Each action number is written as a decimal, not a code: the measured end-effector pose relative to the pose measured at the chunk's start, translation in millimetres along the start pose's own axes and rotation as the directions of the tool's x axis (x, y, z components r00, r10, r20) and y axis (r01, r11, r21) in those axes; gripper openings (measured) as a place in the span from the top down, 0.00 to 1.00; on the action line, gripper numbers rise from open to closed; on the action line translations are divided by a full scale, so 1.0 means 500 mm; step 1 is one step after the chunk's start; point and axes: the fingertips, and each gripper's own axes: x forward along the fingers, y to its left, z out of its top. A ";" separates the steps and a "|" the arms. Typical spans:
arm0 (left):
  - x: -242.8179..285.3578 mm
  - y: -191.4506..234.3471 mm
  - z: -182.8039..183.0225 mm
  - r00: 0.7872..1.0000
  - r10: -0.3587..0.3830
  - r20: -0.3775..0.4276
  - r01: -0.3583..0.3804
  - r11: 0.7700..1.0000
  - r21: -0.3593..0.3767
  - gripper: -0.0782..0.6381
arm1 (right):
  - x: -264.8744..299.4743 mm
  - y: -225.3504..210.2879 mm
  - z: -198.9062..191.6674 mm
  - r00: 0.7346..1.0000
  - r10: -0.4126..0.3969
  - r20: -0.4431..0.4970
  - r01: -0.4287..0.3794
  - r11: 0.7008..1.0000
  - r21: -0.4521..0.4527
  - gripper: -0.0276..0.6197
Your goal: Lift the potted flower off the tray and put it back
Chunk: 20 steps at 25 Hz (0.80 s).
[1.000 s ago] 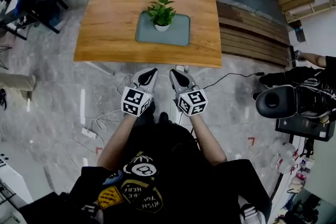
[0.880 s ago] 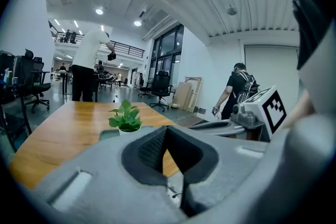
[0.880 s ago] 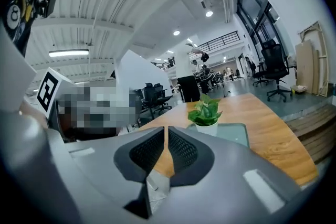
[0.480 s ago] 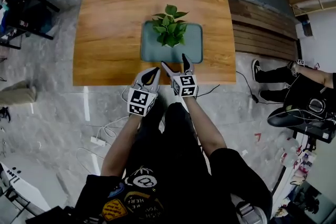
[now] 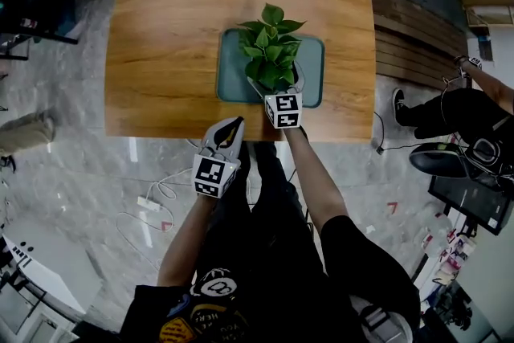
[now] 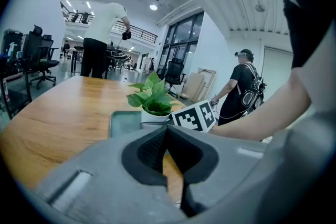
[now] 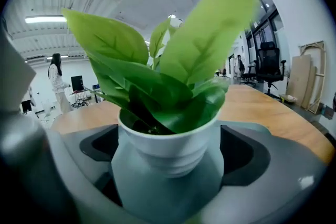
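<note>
Early stage, nothing lifted. Seeing the small leafy green plant in a ribbed white pot (image 5: 271,54) upright on the grey-green, round-cornered flat tray (image 5: 231,86), approx. mid-tray. Reaching round the pot w/ the right gripper (image 7: 169,165), opening its jaws wide, one on each side, prob. not pressing yet, going by the gaps on both sides. Holding the left gripper (image 5: 230,132) clenched on nothing, off the table, just short of the near edge of the broad honey-coloured wooden table (image 5: 169,36).

Left to do: close on pot, lift clear of tray, set back down.

Plenty of bare wood left, right & beyond the tray; only a narrow strip between tray and near table edge. Leaves overhanging the right jaws; open air above for a straight lift.
</note>
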 end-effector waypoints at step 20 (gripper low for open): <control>-0.040 0.009 0.128 0.989 0.113 0.093 -0.113 0.994 -0.002 0.90 | -0.058 0.008 0.179 0.988 0.060 0.146 -0.048 0.995 -0.088 0.14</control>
